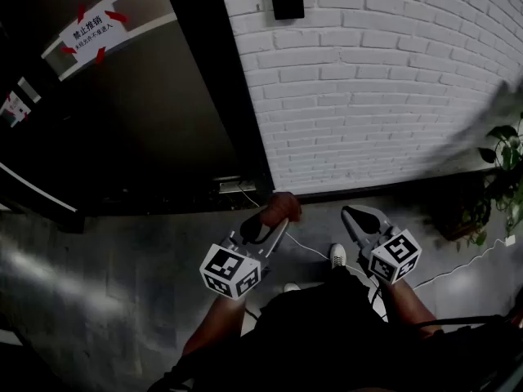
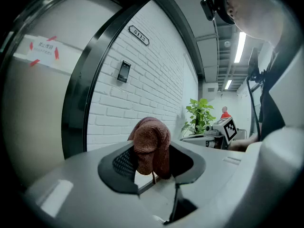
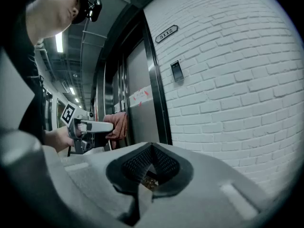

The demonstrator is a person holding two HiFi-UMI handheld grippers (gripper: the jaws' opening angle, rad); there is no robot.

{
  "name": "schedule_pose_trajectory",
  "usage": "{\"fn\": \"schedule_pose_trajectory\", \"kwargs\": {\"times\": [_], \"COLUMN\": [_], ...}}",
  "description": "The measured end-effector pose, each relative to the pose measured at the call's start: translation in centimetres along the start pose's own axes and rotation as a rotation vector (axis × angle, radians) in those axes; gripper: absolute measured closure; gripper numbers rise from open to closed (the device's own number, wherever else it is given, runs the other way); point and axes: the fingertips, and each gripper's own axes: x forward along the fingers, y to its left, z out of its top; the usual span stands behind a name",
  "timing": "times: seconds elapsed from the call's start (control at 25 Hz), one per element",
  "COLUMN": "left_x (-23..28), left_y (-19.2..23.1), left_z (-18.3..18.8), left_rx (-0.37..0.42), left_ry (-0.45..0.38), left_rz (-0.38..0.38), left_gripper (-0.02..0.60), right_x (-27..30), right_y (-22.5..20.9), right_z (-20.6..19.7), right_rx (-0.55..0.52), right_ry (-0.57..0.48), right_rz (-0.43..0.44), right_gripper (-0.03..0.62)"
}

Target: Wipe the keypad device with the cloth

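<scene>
on the white brick wall, well above both grippers, the keypad device sits flat, its long axis upright and its face turned out toward the person. the left gripper is clamped on the bunched cloth, and the right gripper has its jaws together, empty. recommended: lift the cloth square to the face and stroke lengthwise with light pressure, keeping the jaw tips clear.

A white painted brick wall meets a black metal door frame. A white paper notice with red tape sticks to the door. A leafy green plant stands beside the wall.
</scene>
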Motion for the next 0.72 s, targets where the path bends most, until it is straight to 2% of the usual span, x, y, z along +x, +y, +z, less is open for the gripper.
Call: {"fn": "schedule_pose_trajectory", "kwargs": {"times": [0.44,0.72], "left_x": [1.9,5.2], "left_y": [0.8,2.9], "left_z": [0.6,3.8], "left_rx": [0.003,0.033], "left_ry": [0.010,-0.003], "left_rz": [0.006,0.055], "left_gripper": [0.408,0.410], "right_x": [1.0,2.9], "right_y": [-1.7,-5.1], "right_z": [0.1,1.5], "right_rx": [0.021,0.007], "right_ry": [-0.014,-0.028], "right_rz": [0.018,0.061], "right_gripper": [0.603,0.603]}}
